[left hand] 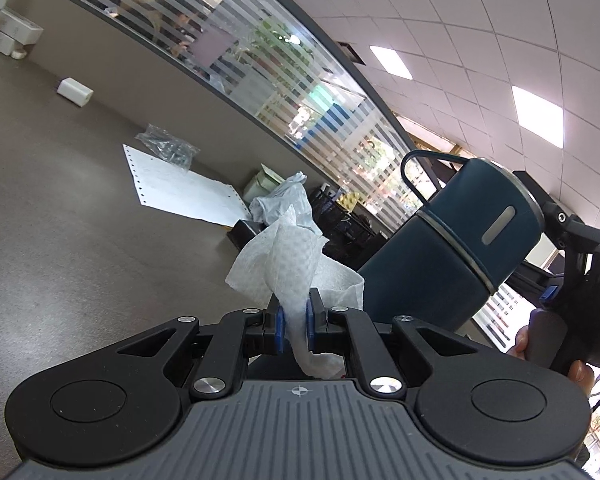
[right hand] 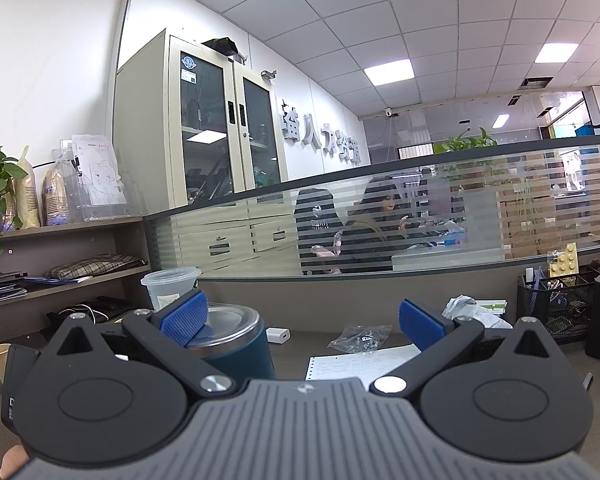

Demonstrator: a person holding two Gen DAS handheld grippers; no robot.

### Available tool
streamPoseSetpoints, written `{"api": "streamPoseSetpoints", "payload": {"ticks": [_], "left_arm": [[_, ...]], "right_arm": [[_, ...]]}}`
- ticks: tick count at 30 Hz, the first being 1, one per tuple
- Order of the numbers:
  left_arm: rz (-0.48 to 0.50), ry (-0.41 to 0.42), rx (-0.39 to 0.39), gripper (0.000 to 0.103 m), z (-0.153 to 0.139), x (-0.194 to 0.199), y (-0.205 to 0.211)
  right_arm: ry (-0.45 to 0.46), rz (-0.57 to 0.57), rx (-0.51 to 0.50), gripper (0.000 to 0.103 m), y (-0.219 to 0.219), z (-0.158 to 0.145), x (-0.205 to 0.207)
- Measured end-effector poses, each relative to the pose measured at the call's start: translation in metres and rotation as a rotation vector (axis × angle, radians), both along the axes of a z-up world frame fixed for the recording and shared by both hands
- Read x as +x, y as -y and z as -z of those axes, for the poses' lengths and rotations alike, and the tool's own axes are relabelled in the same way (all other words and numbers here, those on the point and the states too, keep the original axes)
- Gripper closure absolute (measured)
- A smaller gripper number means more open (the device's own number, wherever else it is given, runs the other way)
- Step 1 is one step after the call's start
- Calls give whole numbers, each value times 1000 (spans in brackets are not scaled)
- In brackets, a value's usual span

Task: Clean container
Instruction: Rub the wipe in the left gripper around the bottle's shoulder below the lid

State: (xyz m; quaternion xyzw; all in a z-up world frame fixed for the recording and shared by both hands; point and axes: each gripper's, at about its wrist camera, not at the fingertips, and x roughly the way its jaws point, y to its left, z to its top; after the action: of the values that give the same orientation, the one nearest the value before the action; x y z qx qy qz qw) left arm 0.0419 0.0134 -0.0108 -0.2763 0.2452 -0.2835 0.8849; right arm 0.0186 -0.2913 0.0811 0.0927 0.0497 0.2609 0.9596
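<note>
An office: striped glass partition (right hand: 420, 216) at twelve o'clock, glass-door filing cabinet (right hand: 220, 128) at ten, tiled ceiling (right hand: 420, 12) with panel lights, printed form (right hand: 360, 362) on the bench (left hand: 60, 200).

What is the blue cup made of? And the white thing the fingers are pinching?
The cup looks like metal with a matte dark blue coat: a bare silvery band rings it, and the right wrist view shows a shiny steel-like rim. I can't be sure what lies under the coat. The wipe looks like soft paper or non-woven cloth: thin, crumpled, with a dimpled pattern.
</note>
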Motion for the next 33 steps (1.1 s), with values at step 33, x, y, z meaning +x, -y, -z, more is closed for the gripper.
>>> {"api": "streamPoseSetpoints", "payload": {"ticks": [33], "left_arm": [[-8,-13,78,91,9,3,8]], "right_arm": [[-1,-1,1,0,-2,-4,0]]}}
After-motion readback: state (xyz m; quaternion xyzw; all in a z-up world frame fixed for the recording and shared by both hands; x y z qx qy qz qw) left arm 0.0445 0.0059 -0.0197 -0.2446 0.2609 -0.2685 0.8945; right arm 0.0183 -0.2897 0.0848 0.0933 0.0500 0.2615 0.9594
